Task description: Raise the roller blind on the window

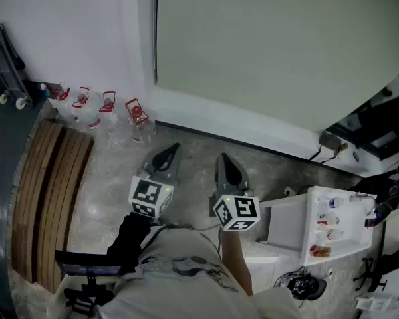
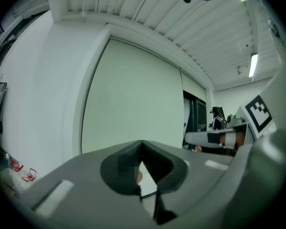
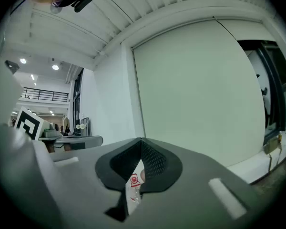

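roller blind fully lowered (sheet hanging vertical), left tool, right tool, both pressed together

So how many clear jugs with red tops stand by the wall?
4, in a row on the floor against the white wall: leftmost jug, second jug, third jug, rightmost jug nearest the blind. More may be hidden.
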Tool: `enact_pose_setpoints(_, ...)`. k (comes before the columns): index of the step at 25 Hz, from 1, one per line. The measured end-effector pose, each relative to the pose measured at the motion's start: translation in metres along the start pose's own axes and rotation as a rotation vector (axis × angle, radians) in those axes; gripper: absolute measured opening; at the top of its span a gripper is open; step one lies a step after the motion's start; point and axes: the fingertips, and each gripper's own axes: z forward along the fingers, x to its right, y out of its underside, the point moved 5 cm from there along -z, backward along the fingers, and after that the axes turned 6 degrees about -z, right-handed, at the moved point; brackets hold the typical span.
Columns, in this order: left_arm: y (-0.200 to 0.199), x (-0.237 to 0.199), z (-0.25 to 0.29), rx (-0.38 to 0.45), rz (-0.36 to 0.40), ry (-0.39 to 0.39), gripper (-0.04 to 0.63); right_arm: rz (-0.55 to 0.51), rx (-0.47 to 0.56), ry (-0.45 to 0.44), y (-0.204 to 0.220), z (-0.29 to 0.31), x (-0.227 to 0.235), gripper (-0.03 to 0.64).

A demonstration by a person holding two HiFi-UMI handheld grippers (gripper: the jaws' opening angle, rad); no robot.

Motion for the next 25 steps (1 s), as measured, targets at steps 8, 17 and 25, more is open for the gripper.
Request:
enact_pose_setpoints(8,0.004,-0.003,-0.004,-0.011,-0.003,-0.013,-0.002,0.014,0.002,-0.019,0.006,0.002,-0.002,0.001)
enact_pose_setpoints(17,0.017,-0.011,-0.009,-0.040,-0.008,-0.036,-0.002,0.025,-0.032,-0.003,0.022,0.000,-0.001,0.002)
enact_pose_setpoints(25,0.022,-0.082,-0.041,-0.094,-0.060,-0.039,-0.002,0.041,-0.112,0.019,0.029,0.032,-0.065,0.002)
